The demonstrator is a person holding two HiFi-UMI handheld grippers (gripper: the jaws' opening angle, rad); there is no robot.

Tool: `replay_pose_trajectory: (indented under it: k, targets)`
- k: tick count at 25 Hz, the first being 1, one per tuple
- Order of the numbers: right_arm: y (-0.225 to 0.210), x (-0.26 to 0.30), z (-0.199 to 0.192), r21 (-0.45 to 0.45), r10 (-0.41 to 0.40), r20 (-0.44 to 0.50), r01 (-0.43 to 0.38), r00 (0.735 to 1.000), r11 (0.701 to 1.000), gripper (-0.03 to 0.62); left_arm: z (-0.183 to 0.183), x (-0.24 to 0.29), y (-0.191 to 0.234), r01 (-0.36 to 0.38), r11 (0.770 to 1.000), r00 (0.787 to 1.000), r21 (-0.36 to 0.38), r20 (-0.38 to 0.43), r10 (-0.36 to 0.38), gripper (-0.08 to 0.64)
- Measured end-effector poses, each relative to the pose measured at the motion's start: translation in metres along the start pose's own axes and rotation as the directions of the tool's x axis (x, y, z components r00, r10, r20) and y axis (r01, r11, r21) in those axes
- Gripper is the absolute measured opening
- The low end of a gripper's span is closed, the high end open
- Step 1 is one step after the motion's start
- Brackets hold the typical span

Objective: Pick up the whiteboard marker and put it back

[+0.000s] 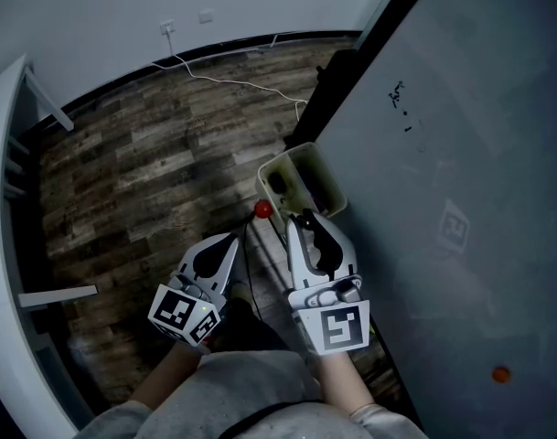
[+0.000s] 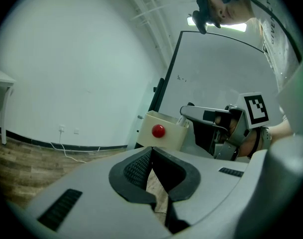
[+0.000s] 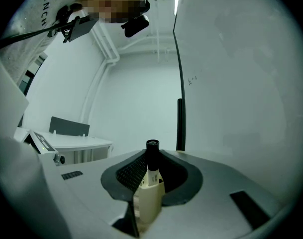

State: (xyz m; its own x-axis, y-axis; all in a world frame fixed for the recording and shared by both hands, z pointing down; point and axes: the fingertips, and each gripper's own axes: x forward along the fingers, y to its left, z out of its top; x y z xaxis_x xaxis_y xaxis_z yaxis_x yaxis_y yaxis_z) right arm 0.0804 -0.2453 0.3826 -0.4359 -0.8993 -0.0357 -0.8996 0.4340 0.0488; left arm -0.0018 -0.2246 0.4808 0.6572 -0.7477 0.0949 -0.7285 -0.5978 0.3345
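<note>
My right gripper [image 1: 307,223] is shut on the whiteboard marker [image 3: 150,183]; its white barrel sits between the pads and its black cap [image 3: 152,151] pokes out past the fingertips. The gripper points level, just short of the cream marker holder [image 1: 326,177] fixed to the whiteboard's [image 1: 461,154] left edge. In the left gripper view that holder [image 2: 166,133] carries a red round magnet [image 2: 158,131], and the right gripper [image 2: 203,114] hovers over its right end. My left gripper [image 1: 230,242] hangs beside it to the left, shut [image 2: 151,151] with nothing in it.
A white desk [image 1: 5,190] curves along the left side above the wooden floor [image 1: 150,172]. A white cable [image 1: 232,80] runs from a wall outlet to the whiteboard's foot. An orange magnet [image 1: 501,374] sticks to the board at lower right.
</note>
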Motion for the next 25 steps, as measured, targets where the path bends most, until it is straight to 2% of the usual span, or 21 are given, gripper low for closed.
replay_pose_trajectory:
  k: [16,25]
  targets:
    - [0.007,-0.009,-0.005,-0.011,0.023,-0.025,-0.023,0.999,1.000,0.084,-0.004,-0.003,-0.006,0.015,1.000,1.000,-0.015,-0.006,-0.015,0.015]
    - [0.013,-0.017,-0.008,-0.010,0.030,-0.042,-0.031,0.999,0.999,0.135,-0.006,-0.013,-0.010,0.013,1.000,1.000,-0.024,-0.006,-0.013,0.015]
